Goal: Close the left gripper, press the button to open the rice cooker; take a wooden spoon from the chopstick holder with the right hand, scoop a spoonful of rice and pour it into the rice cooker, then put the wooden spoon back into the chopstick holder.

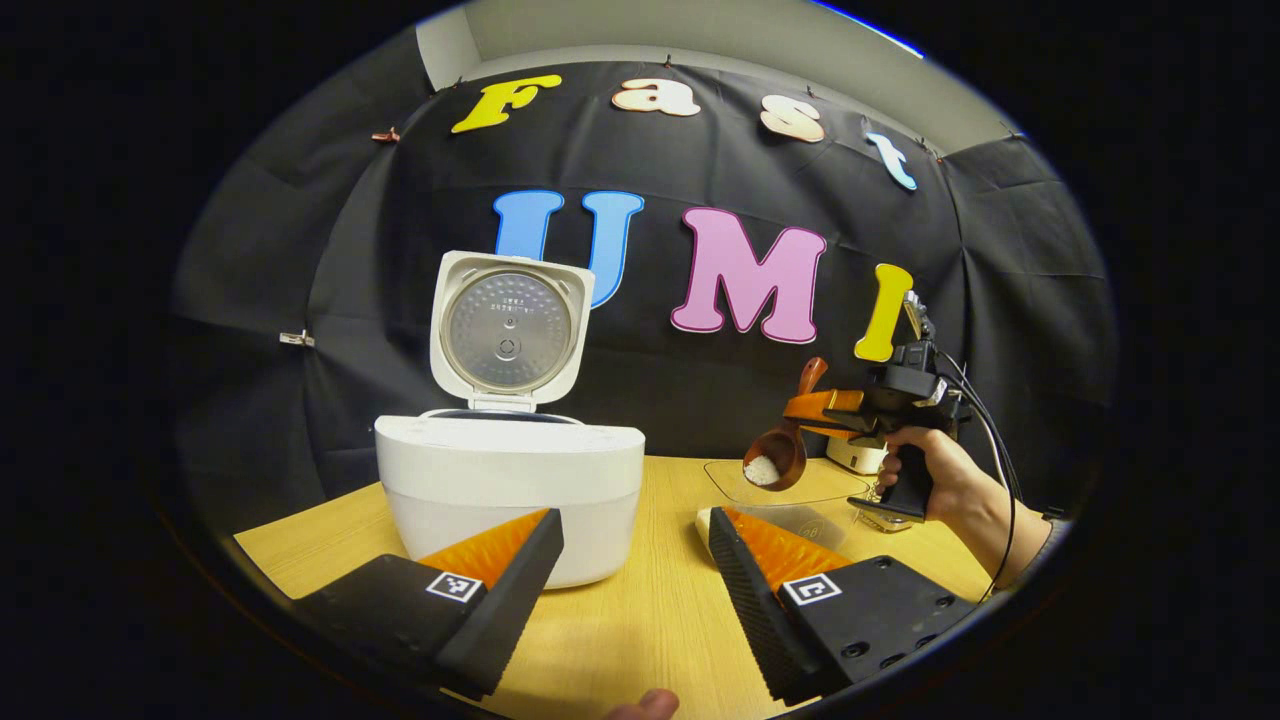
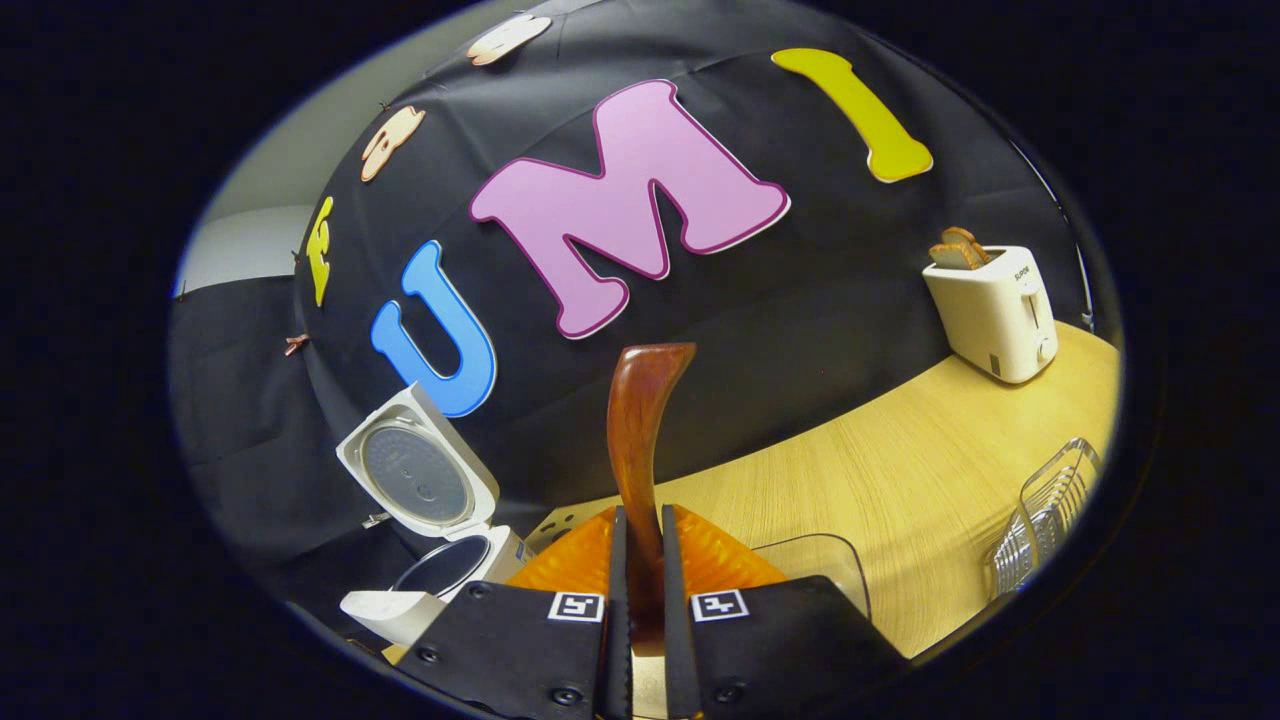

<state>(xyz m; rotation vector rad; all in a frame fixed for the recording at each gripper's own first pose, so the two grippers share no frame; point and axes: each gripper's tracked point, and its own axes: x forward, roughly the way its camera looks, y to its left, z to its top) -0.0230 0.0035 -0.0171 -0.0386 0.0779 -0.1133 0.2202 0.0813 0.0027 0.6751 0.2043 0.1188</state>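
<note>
Scoop-and-pour step. Right gripper [image 1: 835, 410], clamped on the wooden spoon [image 1: 785, 450], carries rice above the clear container [image 1: 790, 500]. Left gripper [image 1: 630, 570] stands open, the open rice cooker [image 1: 510, 480] just ahead. Next: carry the bowl over the pot, then tip.

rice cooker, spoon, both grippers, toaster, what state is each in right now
rice cooker: lid up, open
wooden spoon: clamped by its handle, rice in bowl
right gripper: shut on the spoon handle
left gripper: open, holding nothing
toaster: bread sticking out of the slot
</note>
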